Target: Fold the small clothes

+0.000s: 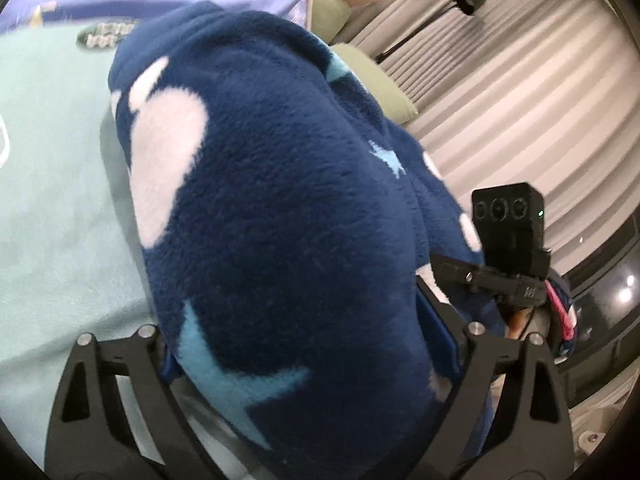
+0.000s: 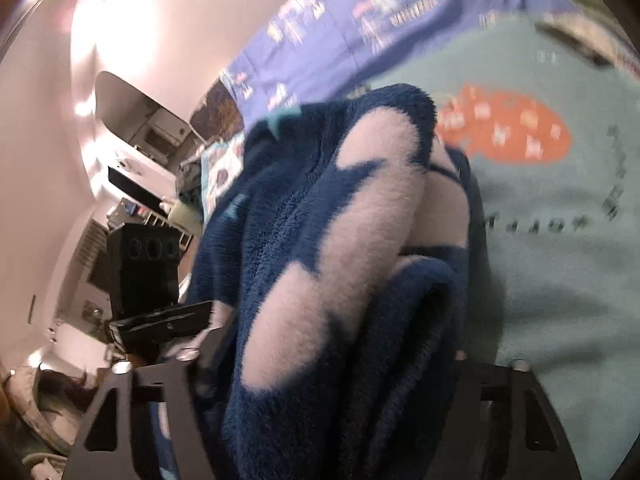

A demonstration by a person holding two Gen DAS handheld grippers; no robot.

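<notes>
Closest to my lenses is the fleece garment (image 1: 280, 216), a thick, plush piece in deep navy, patterned with large white cloud-like blotches and pale blue stars; the pile is fluffy enough that each blotch has a soft, fuzzy edge. It bulges up between the fingers of my left gripper (image 1: 312, 360), filling nearly the whole gap from one black arm to the other, so I read that one as clamped on a fat bunch of the fabric, though the pads themselves are buried in the cloth. From the right wrist view the same garment (image 2: 340, 260) hangs in rolled, doubled folds, with a long white patch running up its middle and a rounded fold of navy beside it. It passes between the fingers of my right gripper (image 2: 328, 364), which sit spread apart around it; the cloth hides the pads, so I cannot tell whether they press on it. The fleece is lifted above a pale mint bedspread (image 1: 52, 184) with an orange oval print (image 2: 508, 128) and dark lettering. Beyond it lies a purple-blue printed sheet (image 2: 360, 28). Off to the side in the left wrist view hang pleated pale curtains (image 1: 512, 92), and green cushions (image 1: 380, 80) edge the bed.
</notes>
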